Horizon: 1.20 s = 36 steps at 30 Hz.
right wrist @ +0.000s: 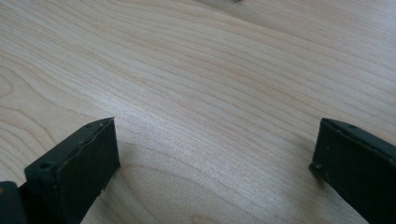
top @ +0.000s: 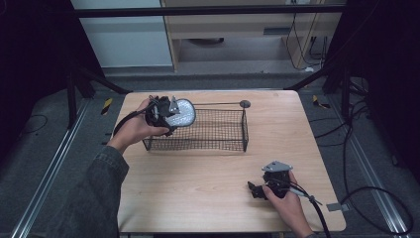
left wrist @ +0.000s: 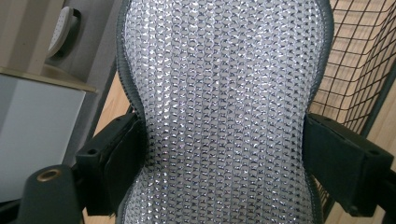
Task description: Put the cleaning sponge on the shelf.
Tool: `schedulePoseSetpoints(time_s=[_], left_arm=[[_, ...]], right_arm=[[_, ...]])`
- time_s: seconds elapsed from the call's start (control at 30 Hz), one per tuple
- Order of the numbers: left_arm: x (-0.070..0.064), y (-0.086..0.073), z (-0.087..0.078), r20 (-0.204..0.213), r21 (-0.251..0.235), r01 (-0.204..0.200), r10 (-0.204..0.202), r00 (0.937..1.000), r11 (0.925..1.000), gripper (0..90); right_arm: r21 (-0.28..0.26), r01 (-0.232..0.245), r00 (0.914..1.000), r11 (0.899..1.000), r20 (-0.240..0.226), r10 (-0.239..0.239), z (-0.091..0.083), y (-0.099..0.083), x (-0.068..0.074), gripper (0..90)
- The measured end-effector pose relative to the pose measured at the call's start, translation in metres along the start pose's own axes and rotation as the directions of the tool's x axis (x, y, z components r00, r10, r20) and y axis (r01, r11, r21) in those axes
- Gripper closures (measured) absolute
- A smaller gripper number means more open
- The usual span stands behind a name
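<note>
Above the left end of the wire basket (top: 218, 130), in the high view, the left gripper (top: 166, 115) holds a silvery insole (top: 181, 113) over the rim. The right gripper (top: 267, 186) rests near the table (top: 198, 173)'s front right edge, well apart from the basket, with bare wood between them. In the left gripper view, both jaws pinch the insole (left wrist: 224, 112) at its narrow waist, basket mesh (left wrist: 359, 60) just to the right. In the right gripper view, the jaws stand spread wide over bare tabletop (right wrist: 196, 84).
</note>
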<state>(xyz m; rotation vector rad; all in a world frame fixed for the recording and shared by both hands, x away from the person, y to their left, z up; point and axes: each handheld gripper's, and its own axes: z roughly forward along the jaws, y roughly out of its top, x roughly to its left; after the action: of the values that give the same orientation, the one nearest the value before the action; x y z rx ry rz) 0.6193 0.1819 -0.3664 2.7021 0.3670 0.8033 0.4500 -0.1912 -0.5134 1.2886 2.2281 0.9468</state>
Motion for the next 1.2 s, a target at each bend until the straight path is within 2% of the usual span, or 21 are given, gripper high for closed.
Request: schedulePoseSetpoints(time_s=[0.37, 0.47, 0.57, 0.8, 0.87, 1.0, 1.2], left_arm=[[0.0, -0.002, 0.011, 0.012, 0.015, 0.0, 0.0, 0.9999, 0.9999, 13.9], [-0.002, -0.003, 0.014, 0.011, 0.032, -0.015, 0.014, 0.9998, 0.9994, 13.8], [-0.001, -0.004, 0.018, 0.02, 0.042, -0.01, 0.01, 0.9998, 0.9991, 13.7], [-0.002, -0.004, 0.022, 0.038, 0.033, -0.008, 0.007, 0.9992, 0.9994, 12.2], [-0.002, -0.004, 0.023, 0.044, 0.032, -0.003, 0.002, 0.999, 0.9995, 10.4], [0.0, -0.005, 0.025, 0.058, 0.018, 0.045, -0.046, 0.9973, 0.9988, 6.8], [0.003, -0.006, 0.022, 0.069, 0.003, 0.086, -0.086, 0.9939, 0.9963, 4.4]], right_arm=[[0.0, 0.001, 1.0, 1.0, 0.001, -0.001, 0.0, 0.0, 0.0, 0.7], [0.0, 0.001, 1.0, 1.0, 0.0, -0.001, 0.0, 0.0, 0.0, 0.7], [0.0, 0.002, 1.0, 1.0, 0.0, -0.002, 0.0, 0.0, 0.0, 0.7], [0.0, 0.002, 1.0, 1.0, 0.0, -0.002, 0.0, 0.0, 0.0, 0.7], [0.0, 0.001, 1.0, 1.0, 0.001, -0.001, 0.0, 0.0, 0.0, 0.7], [0.0, 0.001, 1.0, 1.0, 0.0, -0.001, 0.0, 0.0, 0.0, 0.7], [0.0, 0.001, 1.0, 1.0, 0.001, -0.001, 0.0, 0.0, 0.0, 0.7]])
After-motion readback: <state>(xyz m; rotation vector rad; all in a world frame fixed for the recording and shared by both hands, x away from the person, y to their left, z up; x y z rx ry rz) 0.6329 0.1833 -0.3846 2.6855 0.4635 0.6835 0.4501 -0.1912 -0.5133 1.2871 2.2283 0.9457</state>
